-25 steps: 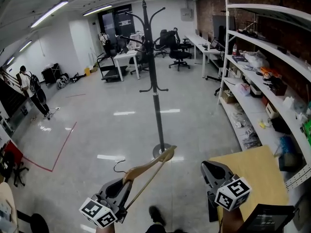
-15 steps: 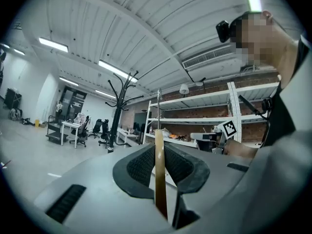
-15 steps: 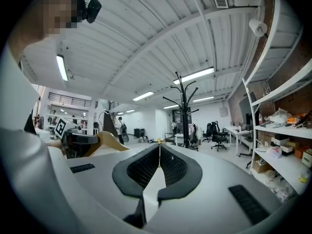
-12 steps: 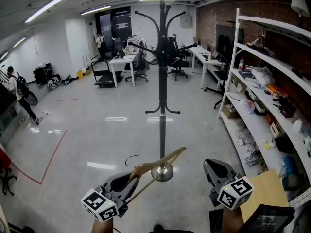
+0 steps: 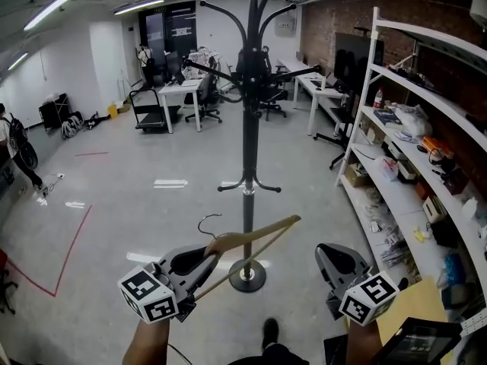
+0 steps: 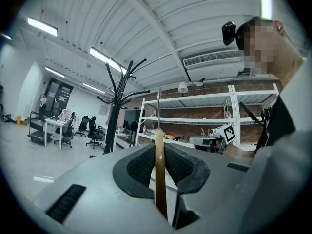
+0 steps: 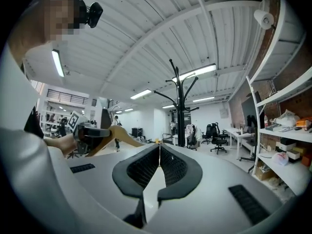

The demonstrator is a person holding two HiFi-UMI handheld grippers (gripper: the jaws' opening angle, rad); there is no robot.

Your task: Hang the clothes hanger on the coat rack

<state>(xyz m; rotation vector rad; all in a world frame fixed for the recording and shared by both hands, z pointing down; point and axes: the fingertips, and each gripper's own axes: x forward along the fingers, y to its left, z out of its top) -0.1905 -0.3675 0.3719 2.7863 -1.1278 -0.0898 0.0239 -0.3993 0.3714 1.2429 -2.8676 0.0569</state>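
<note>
Head view: left hand-held gripper (image 5: 205,257) is clamping one arm of the wooden clothes hanger (image 5: 262,230), just in front of the coat rack (image 5: 248,135) pole and well below its top pegs. Right hand-held gripper (image 5: 335,258) is sitting closed, empty. Risk: hanger pivoting in that off-centre grip while lifting, wire hook (image 5: 204,219) missing a peg or clipping the pole.

Wooden hanger (image 5: 262,233) tilted, unhung, before upright black coat rack (image 5: 247,166).
</note>
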